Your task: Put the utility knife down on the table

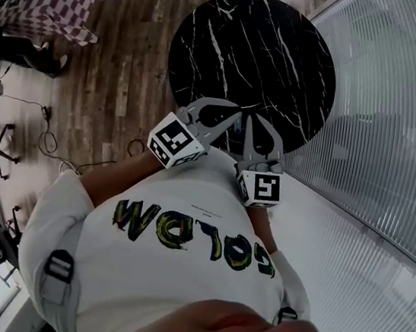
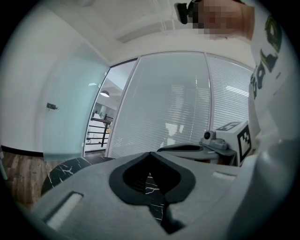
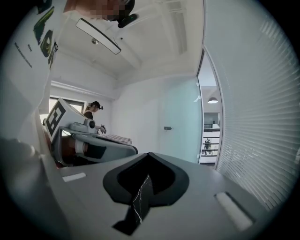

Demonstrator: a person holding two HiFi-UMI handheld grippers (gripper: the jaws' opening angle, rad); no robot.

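Just in front of the person's white shirt (image 1: 185, 219), the left gripper (image 1: 233, 115) and right gripper (image 1: 250, 125) hover side by side at the near edge of the round black marble tabletop (image 1: 254, 53). Both have their jaws clenched together on nothing. No view shows where the utility knife is.

White tee (image 1: 188, 197) w/ yellow-green print (image 1: 155, 227), grey straps (image 1: 58, 272)

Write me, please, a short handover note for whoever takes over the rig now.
Left gripper: shut, empty, at the near edge of the black marble table.
Right gripper: shut, empty, beside it.
Utility knife: in no view; neither gripper holds it.
Done: the put-down cannot be confirmed.
Left: find the knife, check that it lies on the table.
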